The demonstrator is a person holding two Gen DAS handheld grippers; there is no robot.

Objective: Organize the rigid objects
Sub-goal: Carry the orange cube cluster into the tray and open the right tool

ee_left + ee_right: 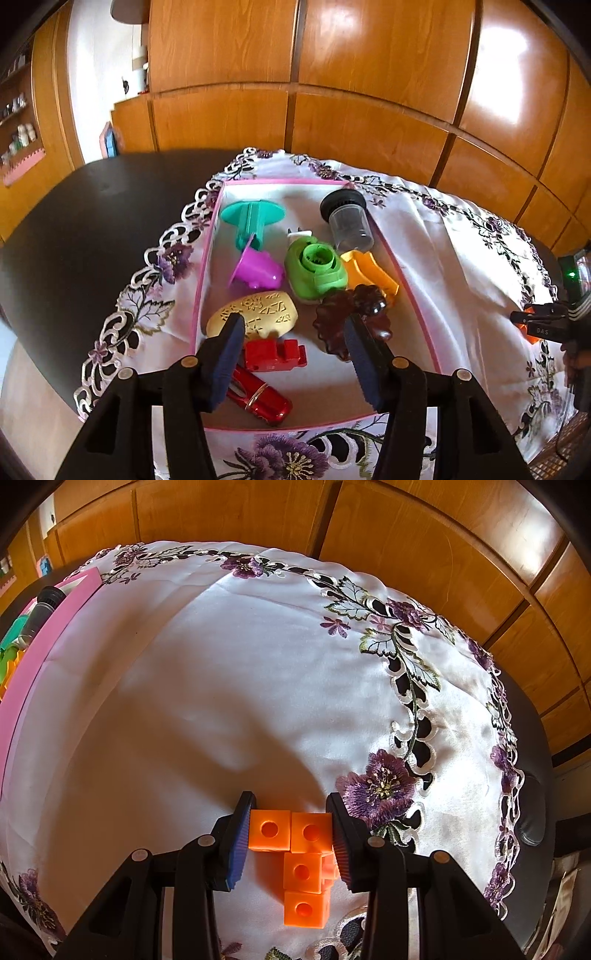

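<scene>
Hovering over the pink-rimmed box [413, 295], the left gripper [295, 354] has its jaws apart with nothing pressed between the pads. Between them, lower in the box, lie a red blocky piece [275, 354] and the edge of a dark brown carved piece [332, 317], which sits just beside the right-hand pad. Neither pad can be seen touching either one. A red toy car [262, 400] lies partly under the left-hand pad, near the box's front rim. A gold embossed oval [258, 314] sits behind that pad.

Further back in the box:
- magenta funnel-shaped piece [256, 269] touching a teal flanged piece [251, 218]
- green round-topped piece [316, 269] at centre
- orange-yellow piece [369, 277] just beside it
- clear jar with a black cap [347, 218], tilted at the far right corner

Box rests on a white embroidered cloth [461, 266] over a dark table [92, 221].

Right gripper [291, 845] points steeply down at the cloth, well apart from the box. Its jaws are clamped on an orange piece made of joined cubes [301, 871], each with a round hole. The top row of two cubes spans the gap, one pad pressed on each outer face; two more cubes run down toward the camera.
</scene>
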